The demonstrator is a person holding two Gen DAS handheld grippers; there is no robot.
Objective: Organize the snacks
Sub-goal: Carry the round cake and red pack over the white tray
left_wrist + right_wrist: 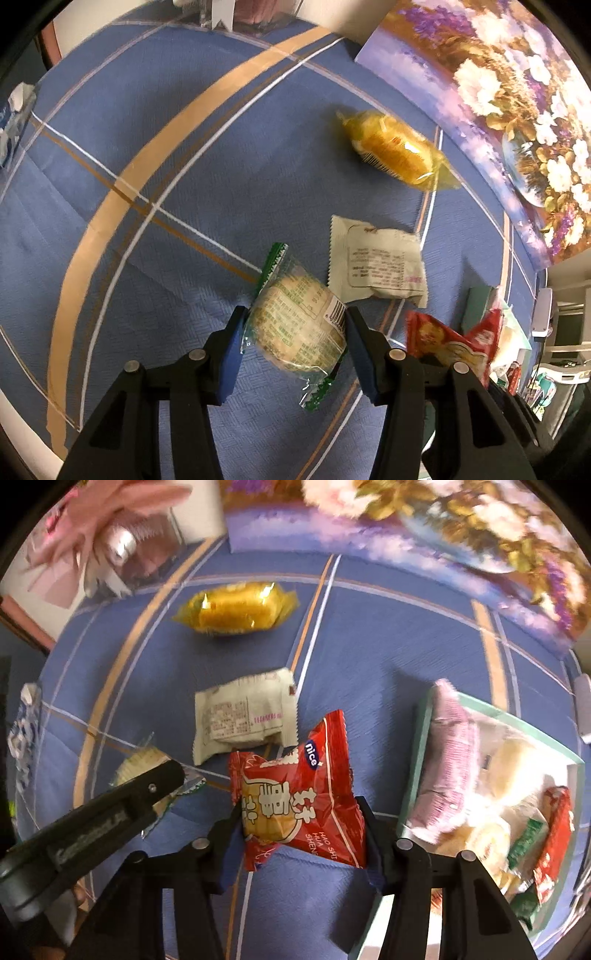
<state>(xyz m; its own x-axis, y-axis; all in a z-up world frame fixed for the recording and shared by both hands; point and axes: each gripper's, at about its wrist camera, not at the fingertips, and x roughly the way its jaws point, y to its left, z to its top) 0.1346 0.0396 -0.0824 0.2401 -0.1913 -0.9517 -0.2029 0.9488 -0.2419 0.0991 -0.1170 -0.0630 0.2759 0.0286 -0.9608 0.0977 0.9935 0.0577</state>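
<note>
**Both hands loaded: a snack in each gripper above the blue cloth**

Your left gripper [295, 325] points steeply down at the surface [155, 155], which is covered by a blue cloth with tan and white stripes. Its jaws are clamped on the green-edged snack [299, 328], a round pale cake in a clear wrapper with green crimped ends; the blue pads press the packet on both sides.

Your right gripper [299, 830] also points steeply down, and its jaws are closed on the red snack packet [295, 794], which stands upright between them with its printed face toward the camera.

Two more snacks lie loose on the cloth beyond your grippers. The white packet [376, 258] lies flat with its printed back up, just beyond the green-edged snack. The yellow-wrapped cake [397, 149] lies farther off, apart from the white packet and close to the flower-patterned box [498, 103] at the far edge.

In the right wrist view, the tray [417, 753] with a pale green rim sits on the cloth to the right of the red packet. It already holds several snacks, among them a pink packet [447, 760] leaning against its left wall, pale round cakes, and red and green wrappers toward its near corner.
</note>
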